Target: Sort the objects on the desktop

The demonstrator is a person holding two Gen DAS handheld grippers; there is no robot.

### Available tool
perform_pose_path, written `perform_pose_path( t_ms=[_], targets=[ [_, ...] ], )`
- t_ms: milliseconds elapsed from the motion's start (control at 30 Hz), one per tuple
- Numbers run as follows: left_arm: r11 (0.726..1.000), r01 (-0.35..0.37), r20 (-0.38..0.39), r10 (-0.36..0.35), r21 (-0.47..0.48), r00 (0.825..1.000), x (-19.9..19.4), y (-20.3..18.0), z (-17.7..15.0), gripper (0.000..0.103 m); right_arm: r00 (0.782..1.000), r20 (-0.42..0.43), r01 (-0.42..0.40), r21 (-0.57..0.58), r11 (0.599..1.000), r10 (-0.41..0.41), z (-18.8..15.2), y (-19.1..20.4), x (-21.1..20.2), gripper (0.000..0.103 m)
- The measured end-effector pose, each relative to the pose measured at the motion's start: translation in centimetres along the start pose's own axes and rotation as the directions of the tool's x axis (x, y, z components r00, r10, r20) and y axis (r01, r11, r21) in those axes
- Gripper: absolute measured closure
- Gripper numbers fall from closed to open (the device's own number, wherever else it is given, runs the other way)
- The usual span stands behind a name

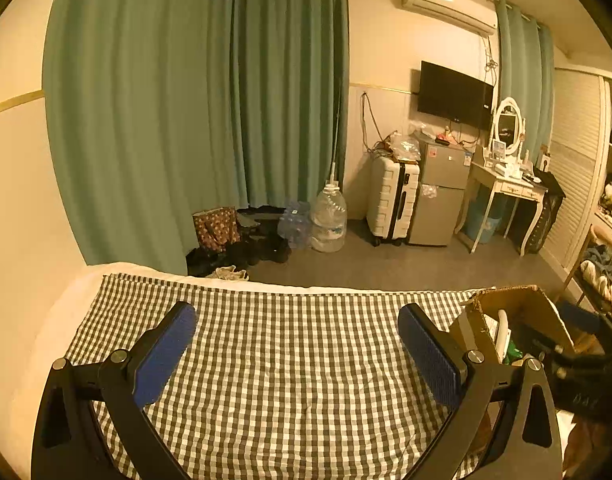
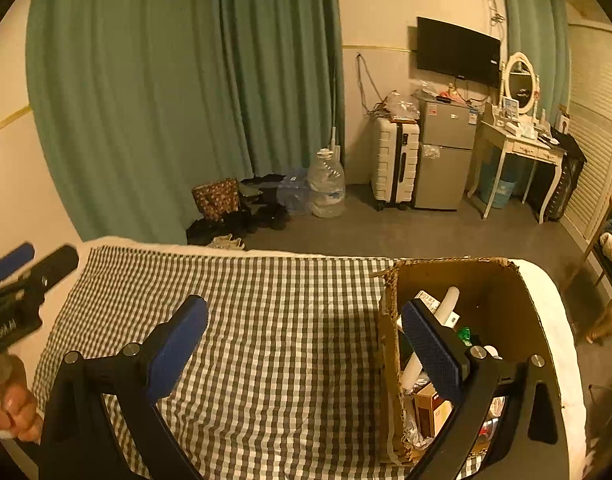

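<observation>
Legible text — none. Small print on a white carton inside the cardboard box, stickers on the grey fridge, water-jug label — all too blurred to read.

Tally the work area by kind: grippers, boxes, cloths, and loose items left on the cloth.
Grippers: 2, left gripper and right gripper, both open and empty
Cardboard box: 1, holding items
Checkered cloth: 1
Loose items on the cloth: 0
Total: 4
</observation>
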State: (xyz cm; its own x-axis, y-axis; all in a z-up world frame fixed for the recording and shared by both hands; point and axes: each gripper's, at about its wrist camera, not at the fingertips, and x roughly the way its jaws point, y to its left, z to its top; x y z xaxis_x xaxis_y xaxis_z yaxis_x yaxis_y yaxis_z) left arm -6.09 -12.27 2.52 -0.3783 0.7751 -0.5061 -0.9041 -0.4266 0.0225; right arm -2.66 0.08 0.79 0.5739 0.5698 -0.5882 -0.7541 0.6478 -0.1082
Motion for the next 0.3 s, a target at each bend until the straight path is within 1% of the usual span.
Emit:
perform_pose_path(
  t_ms=[133,300],
  targets=[
    [1.0,0.003,-0.012,-0.003,0.0,1.0,0.24,0.03,-0.26,0.0,1.0,-0.006,-0.009,-0.022,1.0,0.009,-0.23,0.74,0.03,0.005],
    [1.0,0.011,-0.03,-0.011,-0.006,0.999,0.59,-0.03,-0.59,0.0,1.0,0.0,-0.01,-0.023,1.0,0.01,-0.19,1.07,-0.14,0.005]
  ],
)
